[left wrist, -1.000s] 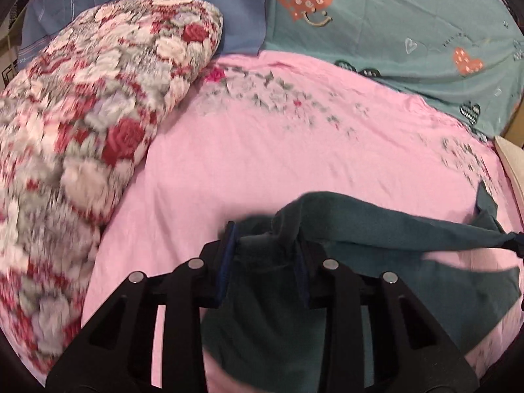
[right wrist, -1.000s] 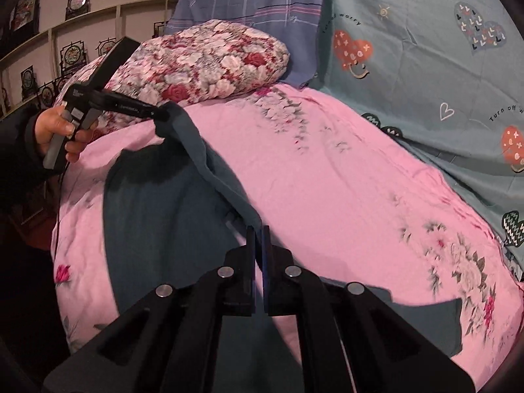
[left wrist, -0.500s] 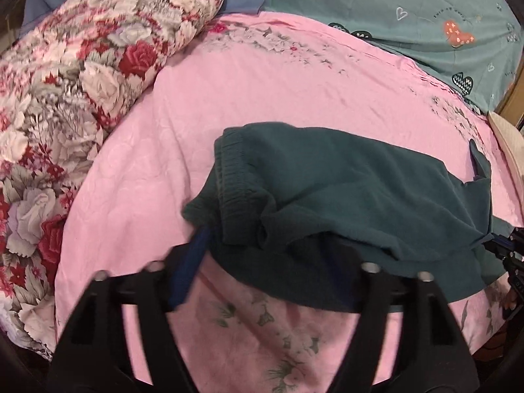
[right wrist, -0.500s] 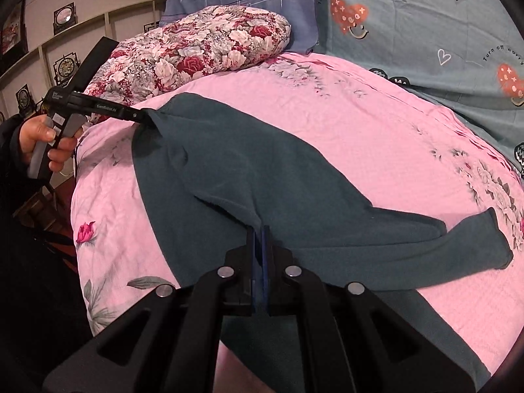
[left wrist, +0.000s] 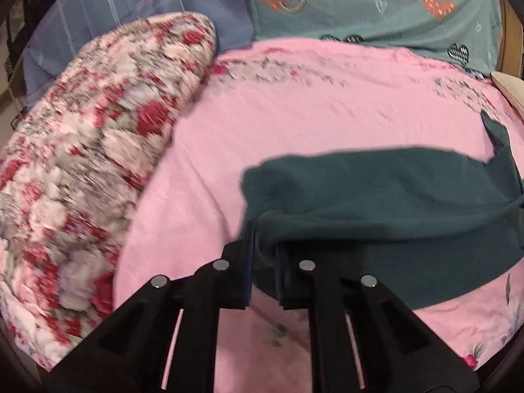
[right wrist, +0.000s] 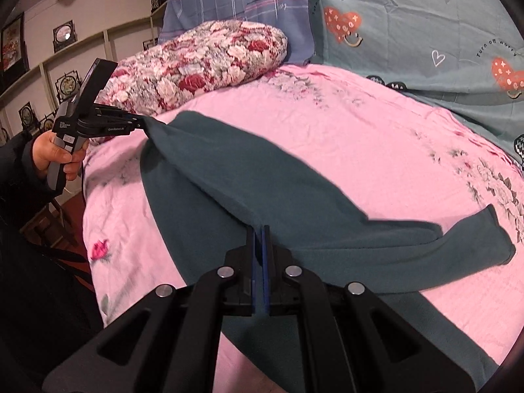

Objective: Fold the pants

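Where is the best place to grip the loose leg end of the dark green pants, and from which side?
Probably at the hem of the free pant leg, the only loose end, lying flat on the pink sheet. Come from its open far-right side, pinching across the edge; both grippers already clamp the pants elsewhere.

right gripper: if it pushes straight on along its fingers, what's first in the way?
The right gripper is shut on the dark teal fleece pants, so that cloth comes first. Beyond it, likely the pink floral bedsheet; depth is unclear.
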